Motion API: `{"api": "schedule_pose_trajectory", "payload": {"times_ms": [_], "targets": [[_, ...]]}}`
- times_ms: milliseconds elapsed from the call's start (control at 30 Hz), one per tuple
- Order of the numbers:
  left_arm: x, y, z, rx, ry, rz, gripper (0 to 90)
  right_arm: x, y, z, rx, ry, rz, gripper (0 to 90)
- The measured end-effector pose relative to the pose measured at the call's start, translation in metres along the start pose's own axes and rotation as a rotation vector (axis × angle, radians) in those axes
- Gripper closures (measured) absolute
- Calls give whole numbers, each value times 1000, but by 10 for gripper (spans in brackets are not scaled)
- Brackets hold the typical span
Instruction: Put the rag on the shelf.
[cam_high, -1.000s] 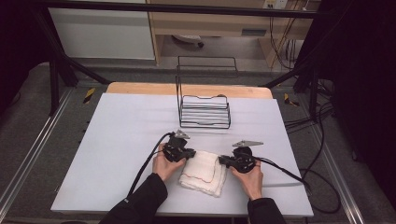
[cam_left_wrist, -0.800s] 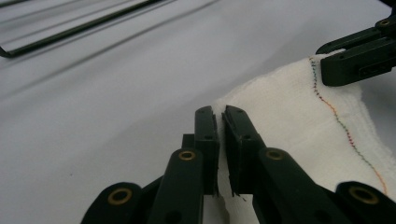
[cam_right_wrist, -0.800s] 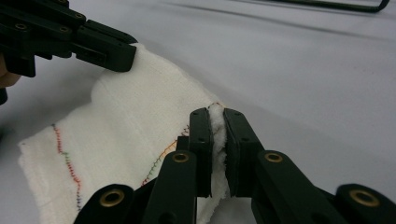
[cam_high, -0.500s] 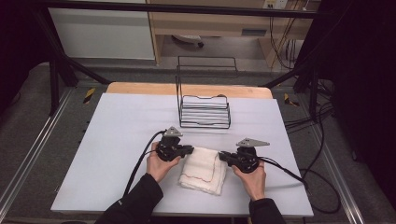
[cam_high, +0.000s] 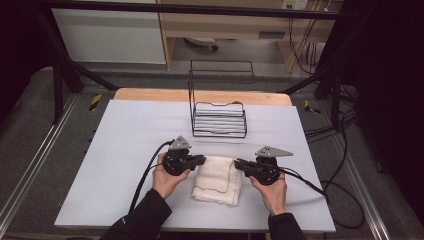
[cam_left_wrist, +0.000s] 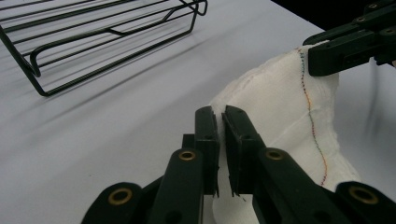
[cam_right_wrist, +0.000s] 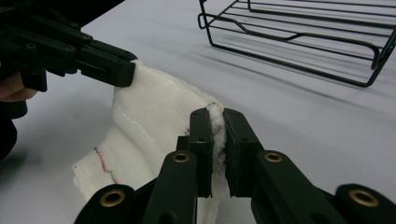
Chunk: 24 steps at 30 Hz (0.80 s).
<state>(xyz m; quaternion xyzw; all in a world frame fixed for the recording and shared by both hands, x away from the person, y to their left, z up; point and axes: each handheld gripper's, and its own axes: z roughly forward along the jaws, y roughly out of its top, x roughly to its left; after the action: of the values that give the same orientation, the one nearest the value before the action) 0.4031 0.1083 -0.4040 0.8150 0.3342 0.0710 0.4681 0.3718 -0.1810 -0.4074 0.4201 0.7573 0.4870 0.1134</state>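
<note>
Presently I pinch the white cloth (cam_high: 218, 179) at opposite edges with left gripper (cam_high: 201, 160) and right gripper (cam_high: 238, 163), partly off the table (cam_high: 125, 135); thin bites may slip, dropping one corner.

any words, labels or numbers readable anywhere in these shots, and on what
None can be read. The white cloth carries only a line of coloured stitching, no letters. The left gripper, right gripper and wire rack show no markings.
</note>
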Motion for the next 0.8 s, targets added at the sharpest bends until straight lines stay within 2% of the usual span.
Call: {"api": "schedule_pose_trajectory", "payload": {"times_ms": [467,667,800], "targets": [[-9,7,-20,-74,-1,6,839,12,13,-15,-61,-18,-66,832],[-12,10,-24,-90,0,10,840,17,19,-20,-79,-31,-96,832],[-15,14,-28,-102,0,19,840,17,21,-23,-91,-32,-99,833]]}}
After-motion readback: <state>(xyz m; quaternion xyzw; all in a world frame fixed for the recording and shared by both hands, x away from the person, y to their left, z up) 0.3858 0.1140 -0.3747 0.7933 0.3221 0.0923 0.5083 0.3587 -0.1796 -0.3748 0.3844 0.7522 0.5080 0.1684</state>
